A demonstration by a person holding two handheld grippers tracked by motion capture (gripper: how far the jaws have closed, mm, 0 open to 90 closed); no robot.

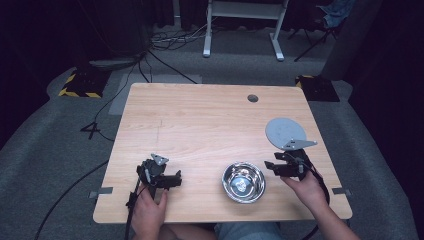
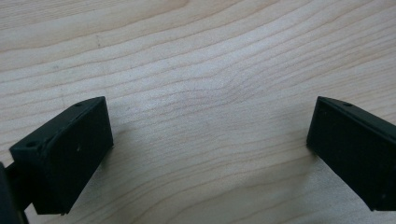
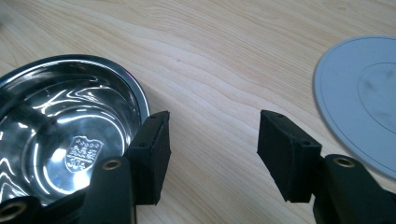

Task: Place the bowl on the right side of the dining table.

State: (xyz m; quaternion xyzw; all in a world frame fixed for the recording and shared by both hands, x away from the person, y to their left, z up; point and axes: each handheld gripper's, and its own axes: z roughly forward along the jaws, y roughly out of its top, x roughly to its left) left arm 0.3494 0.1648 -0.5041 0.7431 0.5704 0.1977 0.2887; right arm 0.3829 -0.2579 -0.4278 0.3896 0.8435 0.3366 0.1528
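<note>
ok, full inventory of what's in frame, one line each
table: 1, light wood, centre of the high view, round hole near its far edge
bowl: 1, shiny steel, empty, near edge right of centre
plate: 1, grey, flat, right side, beyond the right gripper
white desk frame: 1, on the floor beyond the table
floor cables: several, black, on grey carpet
left gripper: 1, black, open over bare wood
right gripper: 1, black, open, between bowl and plate
hands: 2, bottom edge

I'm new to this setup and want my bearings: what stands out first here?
A shiny steel bowl sits empty near the table's front edge, between the two hands. The right gripper hovers open beside it, a flat grey plate just beyond. The left gripper rests open over bare wood.
</note>
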